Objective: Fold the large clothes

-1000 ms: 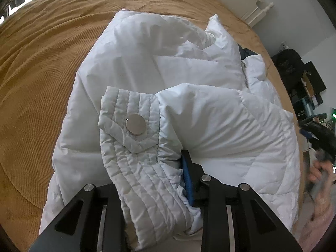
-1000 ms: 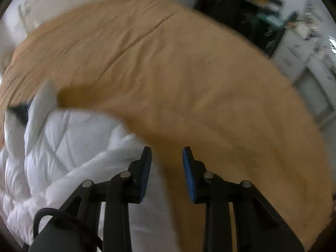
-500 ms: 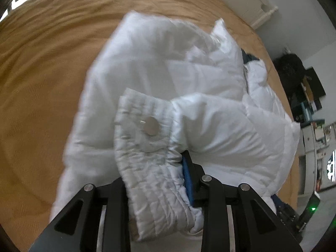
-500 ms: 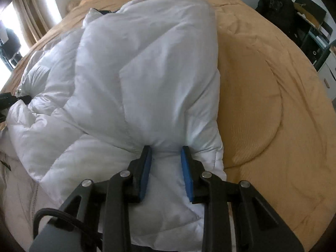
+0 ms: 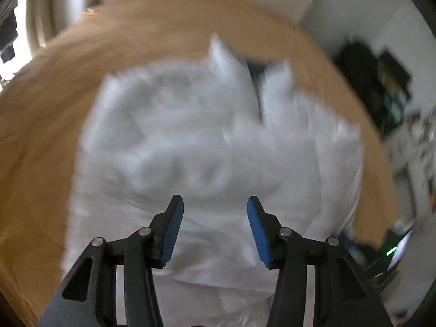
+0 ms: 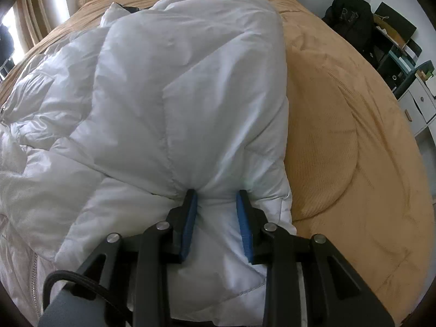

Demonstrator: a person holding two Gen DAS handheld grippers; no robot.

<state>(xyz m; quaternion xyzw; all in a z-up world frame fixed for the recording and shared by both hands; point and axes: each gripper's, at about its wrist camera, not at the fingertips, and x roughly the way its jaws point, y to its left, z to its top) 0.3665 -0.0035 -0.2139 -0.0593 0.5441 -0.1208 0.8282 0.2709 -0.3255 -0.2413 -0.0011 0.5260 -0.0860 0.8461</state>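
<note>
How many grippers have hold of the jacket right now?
1. The right gripper pinches a fold of the white jacket near its edge. The left gripper, jaws just opened, hangs empty above it.

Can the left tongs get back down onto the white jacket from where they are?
Probably yes. The left tongs have just been opening, with nothing between the pads, and hang above the white jacket spread on the tan bedspread. Nothing lies between them, though the view is blurred.
</note>
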